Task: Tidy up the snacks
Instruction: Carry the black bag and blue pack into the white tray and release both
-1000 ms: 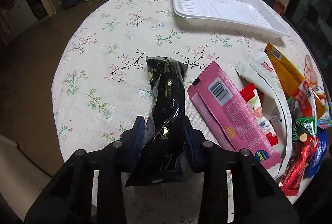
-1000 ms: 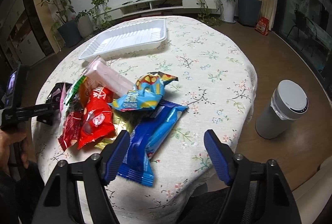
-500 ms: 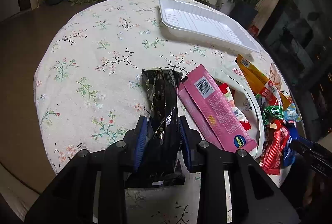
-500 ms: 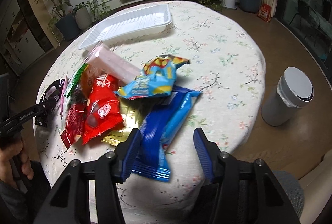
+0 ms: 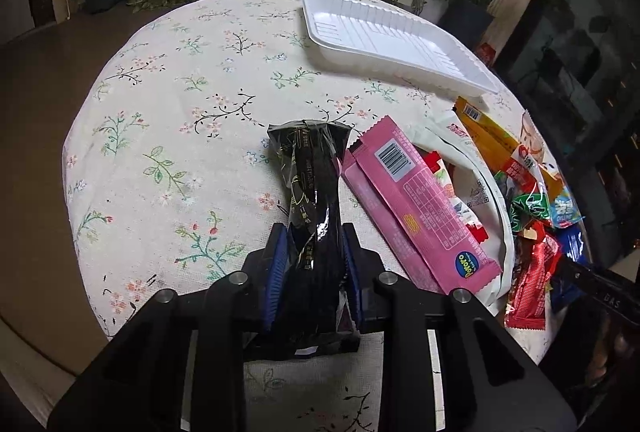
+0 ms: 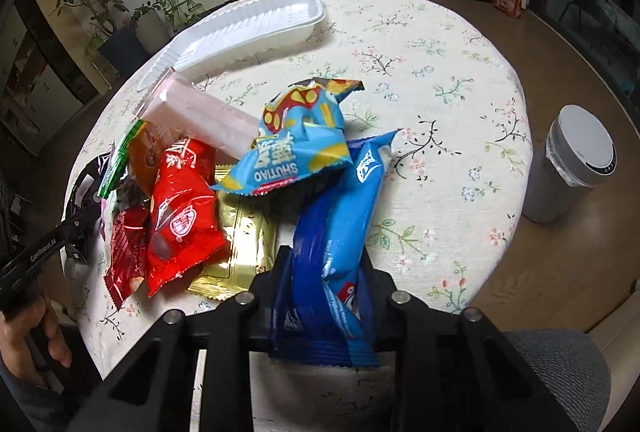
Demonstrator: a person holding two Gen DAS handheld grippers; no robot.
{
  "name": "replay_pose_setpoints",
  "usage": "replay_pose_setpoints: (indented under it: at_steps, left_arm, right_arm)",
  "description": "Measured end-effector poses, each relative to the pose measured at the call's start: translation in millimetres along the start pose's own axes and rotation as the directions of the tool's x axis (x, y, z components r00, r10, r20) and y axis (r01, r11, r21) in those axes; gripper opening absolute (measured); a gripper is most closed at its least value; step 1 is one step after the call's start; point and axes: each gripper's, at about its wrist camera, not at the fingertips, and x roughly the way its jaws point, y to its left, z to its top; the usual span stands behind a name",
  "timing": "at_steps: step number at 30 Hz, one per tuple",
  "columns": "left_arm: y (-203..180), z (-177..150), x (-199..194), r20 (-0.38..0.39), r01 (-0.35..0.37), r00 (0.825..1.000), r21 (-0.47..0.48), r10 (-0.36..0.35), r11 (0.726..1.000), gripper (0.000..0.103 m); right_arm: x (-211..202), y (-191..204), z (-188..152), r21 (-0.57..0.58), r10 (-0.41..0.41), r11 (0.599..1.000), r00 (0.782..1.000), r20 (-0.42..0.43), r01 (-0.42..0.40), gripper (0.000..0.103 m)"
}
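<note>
Several snack packets [image 6: 180,216] crowd the blue packet [image 6: 340,232].

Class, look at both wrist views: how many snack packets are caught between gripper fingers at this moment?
2. The black packet sits between the closing left gripper fingers; the blue packet sits between the closing right gripper fingers. The rest lie on the table.
</note>
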Motion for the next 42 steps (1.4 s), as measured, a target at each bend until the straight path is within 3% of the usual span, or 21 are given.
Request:
replay_pose_setpoints:
  at_steps: [14,17,26,35,42]
  left_arm:
    - [9.2,-6.5,-24.9,0.025,0.044,0.999,-0.056,-0.043,0.997,0.018]
    - [12.8,-11.4,-40.3,0.049,0.086,0.995,-0.074,-0.083,0.994,0.018]
    - [3.3,-2.3,-84.5,0.125,0.102,0.988,-0.046,-0.095,0.994,0.018]
    - [-26.9,41.5,-99.9,0.144,0.113,0.982,0.052,-0.119,0.992,0.018]
    - [-61.2,126.2,-95.0,0.17,0.085,0.979,0.167,-0.113,0.982,0.018]
  right_arm:
    - [-25.9,-6.8,-6.1,0.008,0.037,0.999,0.997,0.072,-0.038,0.03]
    - [-30.0,-5.8,-8.2,0.01,0.048,0.999,0.996,0.08,-0.049,0.03]
    - [-64.6,-4.9,-5.0,0.013,0.078,0.997,0.983,0.166,-0.082,0.03]
    - [-81.4,-13.3,30.0,-0.001,0.061,0.998,0.968,0.245,-0.063,0.03]
    - [-90.4,-14.3,104.0,-0.075,0.107,0.993,0.948,0.3,-0.088,0.03]
